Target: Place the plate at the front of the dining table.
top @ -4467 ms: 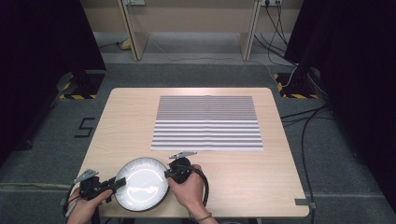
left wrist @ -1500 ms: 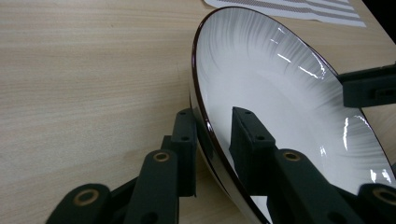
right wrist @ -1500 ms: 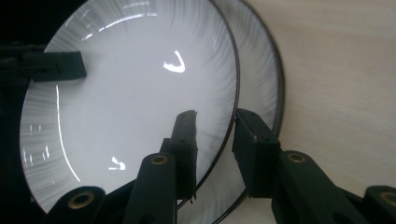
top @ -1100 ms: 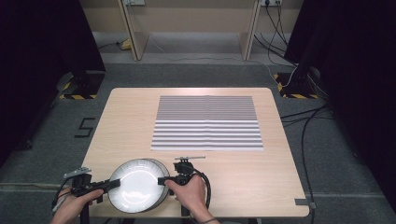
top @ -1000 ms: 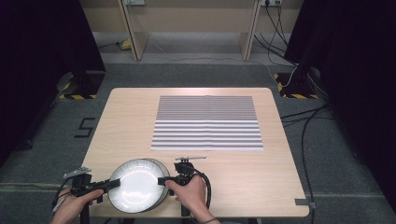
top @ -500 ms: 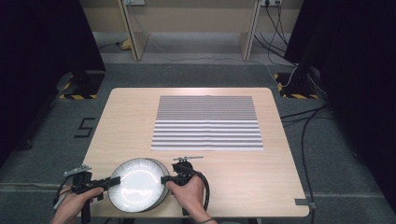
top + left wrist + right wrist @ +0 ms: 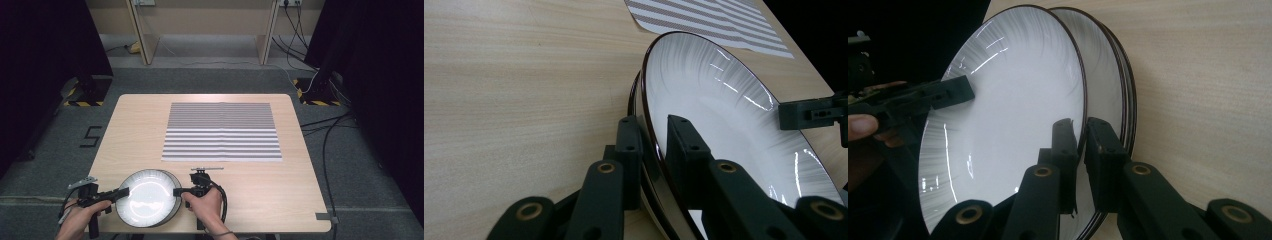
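Fingers of my left gripper (image 7: pixel 121 192) and right gripper (image 7: pixel 177 191), having just been closing, clamp opposite rims of the top plate (image 7: pixel 145 197), stacked at the tabletop's (image 7: pixel 250 190) near edge.

hidden: lower plates (image 7: pixel 1126 75) under top plate (image 7: pixel 145 196), count unclear | cut off: person's forearms at near edge, top plate's near rim (image 7: pixel 674 225) at frame bottom | unclear: rim behind left gripper (image 7: pixel 655 150) pads
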`<control>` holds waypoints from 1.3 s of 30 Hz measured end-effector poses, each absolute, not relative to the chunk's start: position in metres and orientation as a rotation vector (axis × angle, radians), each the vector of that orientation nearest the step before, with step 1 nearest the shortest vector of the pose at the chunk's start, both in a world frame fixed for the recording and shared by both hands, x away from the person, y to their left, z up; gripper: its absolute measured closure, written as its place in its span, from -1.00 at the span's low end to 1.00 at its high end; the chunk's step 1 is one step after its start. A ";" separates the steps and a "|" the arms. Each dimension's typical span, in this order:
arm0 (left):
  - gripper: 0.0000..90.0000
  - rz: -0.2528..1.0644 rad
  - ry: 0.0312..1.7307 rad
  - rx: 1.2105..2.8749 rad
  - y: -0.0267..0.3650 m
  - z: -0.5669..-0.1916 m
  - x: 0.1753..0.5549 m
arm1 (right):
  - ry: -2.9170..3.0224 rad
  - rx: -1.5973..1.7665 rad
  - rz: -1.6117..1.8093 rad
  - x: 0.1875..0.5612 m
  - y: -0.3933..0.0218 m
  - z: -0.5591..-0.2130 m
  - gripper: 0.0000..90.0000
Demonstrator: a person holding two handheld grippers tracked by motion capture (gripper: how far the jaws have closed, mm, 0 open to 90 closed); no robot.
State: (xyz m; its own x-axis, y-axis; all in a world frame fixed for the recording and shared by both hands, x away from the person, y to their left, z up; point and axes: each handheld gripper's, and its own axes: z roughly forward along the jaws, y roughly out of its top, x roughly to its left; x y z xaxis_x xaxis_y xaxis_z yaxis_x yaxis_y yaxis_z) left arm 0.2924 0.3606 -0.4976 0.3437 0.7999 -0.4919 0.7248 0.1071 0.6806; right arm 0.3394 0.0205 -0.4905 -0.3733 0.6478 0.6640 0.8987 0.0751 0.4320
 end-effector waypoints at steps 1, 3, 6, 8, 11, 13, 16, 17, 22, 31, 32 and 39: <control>0.71 0.104 1.394 1.626 0.361 -0.497 0.293 | -2.078 -1.543 -1.202 0.339 0.022 -0.490 0.85; 0.73 0.118 1.372 1.601 0.361 -0.494 0.294 | -2.122 -1.531 -1.244 0.339 0.024 -0.490 0.87; 0.77 0.155 1.343 1.619 0.358 -0.488 0.298 | -2.203 -1.504 -1.272 0.340 0.024 -0.488 0.88; 0.78 0.134 1.342 1.626 0.356 -0.489 0.300 | -2.236 -1.493 -1.293 0.340 0.022 -0.484 0.88; 0.77 0.101 1.343 1.625 0.353 -0.493 0.302 | -2.276 -1.487 -1.341 0.341 0.018 -0.479 0.89; 0.77 0.070 1.344 1.618 0.353 -0.496 0.303 | -2.312 -1.478 -1.365 0.340 0.016 -0.476 0.89; 0.78 0.051 1.349 1.591 0.353 -0.501 0.303 | -2.307 -1.466 -1.379 0.340 0.014 -0.477 0.87; 0.78 0.052 1.345 1.592 0.352 -0.501 0.302 | -2.298 -1.464 -1.373 0.340 0.013 -0.479 0.84; 0.79 0.084 1.328 1.578 0.351 -0.503 0.297 | -2.230 -1.467 -1.378 0.338 0.013 -0.487 0.76; 0.79 0.100 1.324 1.566 0.350 -0.503 0.296 | -2.194 -1.483 -1.340 0.339 0.017 -0.484 0.56; 0.79 0.102 1.322 1.566 0.350 -0.503 0.296 | -2.198 -1.479 -1.337 0.339 0.018 -0.483 0.55; 0.79 0.116 1.313 1.557 0.349 -0.503 0.295 | -2.191 -1.491 -1.352 0.337 0.019 -0.484 0.49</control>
State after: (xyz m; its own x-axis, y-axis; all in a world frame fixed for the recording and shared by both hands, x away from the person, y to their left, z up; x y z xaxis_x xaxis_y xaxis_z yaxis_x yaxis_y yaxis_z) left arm 0.2953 0.3495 -0.5027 0.3933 0.7644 -0.5109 0.6626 0.1495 0.7339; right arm 0.3365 0.0188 -0.4836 -0.4870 0.6579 0.5745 0.8086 0.0909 0.5813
